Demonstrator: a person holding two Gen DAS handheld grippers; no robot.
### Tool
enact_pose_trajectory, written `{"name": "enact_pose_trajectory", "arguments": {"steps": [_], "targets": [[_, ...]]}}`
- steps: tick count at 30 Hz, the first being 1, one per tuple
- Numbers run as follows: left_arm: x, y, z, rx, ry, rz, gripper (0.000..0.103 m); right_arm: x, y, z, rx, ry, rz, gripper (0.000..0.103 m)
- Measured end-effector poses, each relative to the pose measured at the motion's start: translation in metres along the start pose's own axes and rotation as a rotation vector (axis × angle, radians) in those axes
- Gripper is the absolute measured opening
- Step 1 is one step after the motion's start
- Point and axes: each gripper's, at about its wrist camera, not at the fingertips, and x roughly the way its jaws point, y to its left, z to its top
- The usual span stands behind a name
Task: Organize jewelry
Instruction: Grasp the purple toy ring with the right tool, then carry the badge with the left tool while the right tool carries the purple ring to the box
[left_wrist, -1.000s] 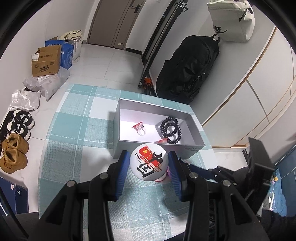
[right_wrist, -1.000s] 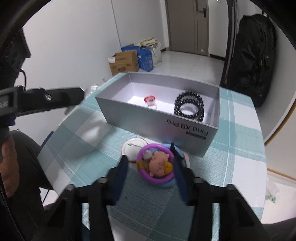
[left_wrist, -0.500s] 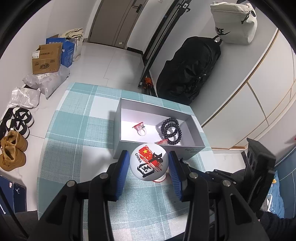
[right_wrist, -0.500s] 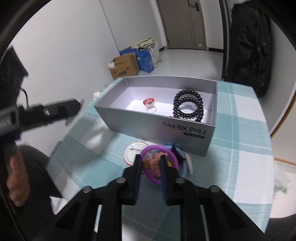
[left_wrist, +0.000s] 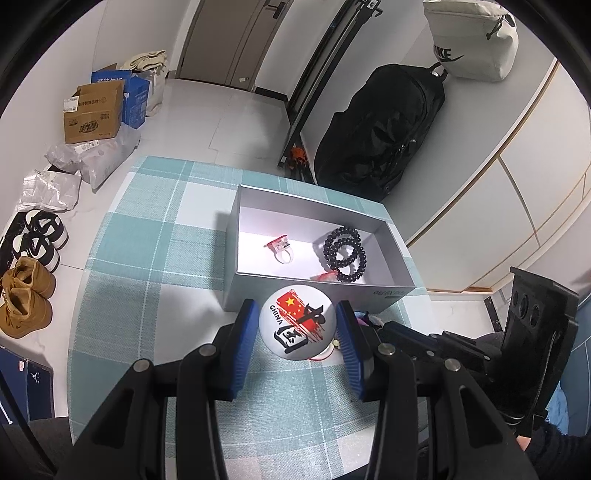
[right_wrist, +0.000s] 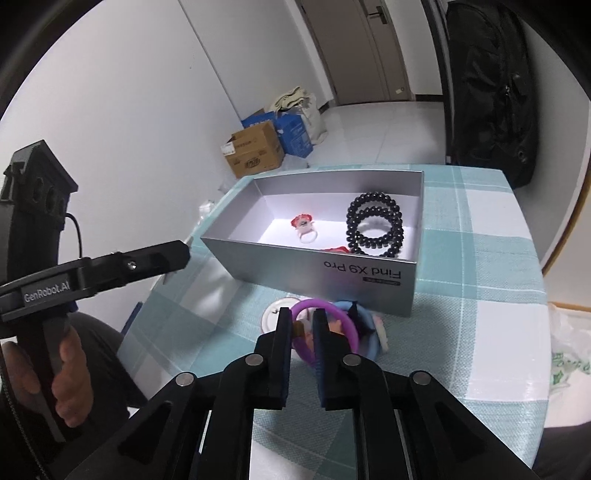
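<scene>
Overall, one grey box (left_wrist: 317, 291) on checked tablecloth (left_wrist: 155, 266), holding one black bead bracelet (left_wrist: 343, 248) and two red-topped rings, one (left_wrist: 279, 248) mid-floor, other (left_wrist: 327, 275) beside bracelet. One round badge (left_wrist: 297, 326) sits between left gripper (left_wrist: 297, 332) pads, just before box's near wall; jaws spread, contact unclear, cannot tell grip. Right gripper (right_wrist: 300, 334) clenched on purple-ringed pig toy (right_wrist: 334, 328), beside box front; badge's white back (right_wrist: 271, 319) left of it.
</scene>
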Motion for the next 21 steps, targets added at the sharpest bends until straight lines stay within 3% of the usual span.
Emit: {"name": "enact_pose_trajectory", "arguments": {"steps": [4,6,7,8,12,15,16,17,18,21], "targets": [[0.001,-0.001,-0.001,0.004,0.008,-0.001,0.037,0.005,0.011,-0.003,-0.062,0.020,-0.002,0.014],[0.001,-0.001,-0.001,0.003,0.013,-0.005,0.037,0.008,0.015,-0.005,-0.088,0.037,-0.001,0.028],[0.001,-0.001,-0.001,0.002,0.012,-0.003,0.037,0.011,0.018,-0.006,-0.103,0.047,0.003,0.044],[0.001,-0.001,-0.001,0.000,0.012,-0.004,0.037,0.014,0.023,-0.008,-0.126,0.052,0.002,0.047],[0.000,0.001,0.000,-0.008,0.010,-0.003,0.037,0.022,0.044,-0.013,-0.267,0.038,-0.108,0.047],[0.000,0.004,0.001,-0.018,0.009,-0.003,0.037,0.028,0.059,-0.022,-0.391,0.032,-0.232,0.039],[0.000,0.004,0.001,-0.021,0.008,-0.004,0.037,0.029,0.060,-0.024,-0.415,0.029,-0.253,0.030],[0.000,0.004,0.001,-0.023,0.007,-0.004,0.037,0.030,0.063,-0.026,-0.444,0.030,-0.283,0.014],[0.000,0.005,0.002,-0.024,0.007,-0.004,0.037,0.032,0.063,-0.027,-0.459,0.036,-0.300,0.009],[0.000,0.004,0.003,-0.023,0.005,-0.009,0.037,0.032,0.064,-0.030,-0.486,0.036,-0.318,0.008]]}}
